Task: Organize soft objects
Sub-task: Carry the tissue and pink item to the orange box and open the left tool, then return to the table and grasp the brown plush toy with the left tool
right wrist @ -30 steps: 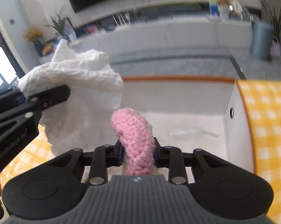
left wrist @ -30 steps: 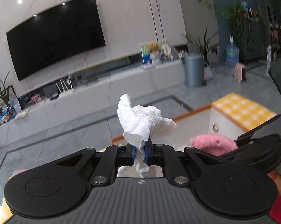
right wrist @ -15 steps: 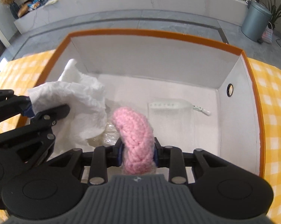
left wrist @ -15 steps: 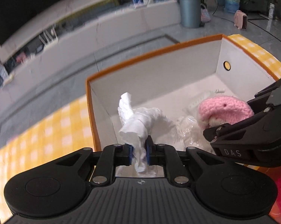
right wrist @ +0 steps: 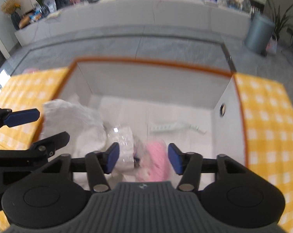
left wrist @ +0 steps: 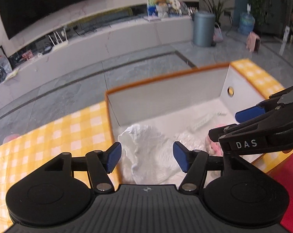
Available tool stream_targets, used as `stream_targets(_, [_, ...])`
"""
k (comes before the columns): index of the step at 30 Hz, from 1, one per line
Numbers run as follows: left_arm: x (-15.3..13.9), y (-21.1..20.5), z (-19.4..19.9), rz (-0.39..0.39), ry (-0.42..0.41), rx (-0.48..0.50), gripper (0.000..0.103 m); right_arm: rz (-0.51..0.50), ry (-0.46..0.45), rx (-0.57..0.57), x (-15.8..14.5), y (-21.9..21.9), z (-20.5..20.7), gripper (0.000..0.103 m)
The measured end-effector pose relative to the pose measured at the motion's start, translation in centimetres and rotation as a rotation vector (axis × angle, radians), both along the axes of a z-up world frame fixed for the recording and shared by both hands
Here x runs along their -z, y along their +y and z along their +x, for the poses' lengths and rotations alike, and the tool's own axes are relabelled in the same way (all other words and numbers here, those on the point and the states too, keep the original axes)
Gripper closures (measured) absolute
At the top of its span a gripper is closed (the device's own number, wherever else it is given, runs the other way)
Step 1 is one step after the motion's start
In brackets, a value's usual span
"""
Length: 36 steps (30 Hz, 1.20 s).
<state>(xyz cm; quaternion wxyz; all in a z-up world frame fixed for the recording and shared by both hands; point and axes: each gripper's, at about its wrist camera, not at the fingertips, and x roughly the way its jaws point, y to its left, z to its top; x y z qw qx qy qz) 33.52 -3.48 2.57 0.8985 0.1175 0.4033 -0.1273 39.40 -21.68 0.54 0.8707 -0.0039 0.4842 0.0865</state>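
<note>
my left claw hangs over the near left corner of the white box with an orange rim; its blue pads are spreading apart and grip nothing. the crumpled white paper towel lies loose on the box floor below them, at 12 o'clock from my pads. my right claw is opening too, its pads clear of the pink crocheted piece, which lies on the floor between them, toward 1 o'clock. crinkled clear plastic wrap sits at 11 o'clock from it. a white ribbed strip lies farther back. yellow checked cloth flanks the box.
</note>
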Motion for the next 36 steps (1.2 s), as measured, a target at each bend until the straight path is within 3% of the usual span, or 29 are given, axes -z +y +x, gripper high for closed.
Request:
stream_targets(2, [-1.6, 0.5, -1.2, -0.017, -0.048, -0.016, 0.029, -0.004, -0.055, -0.006, -1.7, -0.3, -0.8, 0.040])
stream_targets(5, [-4.0, 1.5, -3.5, -0.074, -0.119, -0.042, 0.028, -0.013, -0.164, 0.004, -4.5, -0.6, -3.3, 0.027])
stream_targets(12, [-8.3, 3.8, -11.2, -0.121, -0.313, -0.129, 0.028, 0.067, -0.330, 0.030, -9.1, -1.4, -11.5, 0.026])
stream_targets(16, [-9.4, 5.2, -15.8, -0.209, -0.356, -0.134, 0.028, 0.115, -0.370, -0.014, -9.6, -0.8, -16.7, 0.025])
stream_targets(19, [-8.8, 6.2, -18.7, -0.241, -0.342, -0.133, 0.028, 0.138, -0.368, -0.051, -8.4, -0.2, -20.8, 0.024])
stream_targets(22, [-6.8, 6.5, -20.9, -0.214, -0.330, -0.146, 0.028, 0.135, -0.361, -0.063, -6.3, 0.8, -24.4, 0.024])
stream_targets(25, [-4.2, 7.1, -22.0, -0.211, -0.240, -0.167, 0.028, 0.146, -0.339, -0.064, -4.0, 1.8, -27.0, 0.024])
stream_targets(32, [1.5, 9.7, -22.2, -0.165, -0.023, -0.296, 0.031, 0.138, -0.225, -0.064, 1.4, 4.3, -29.3, 0.025])
stream_targets(36, [3.0, 10.2, -22.6, -0.183, 0.027, -0.309, 0.034, 0.131, -0.156, -0.063, 3.7, 5.5, -29.3, 0.025])
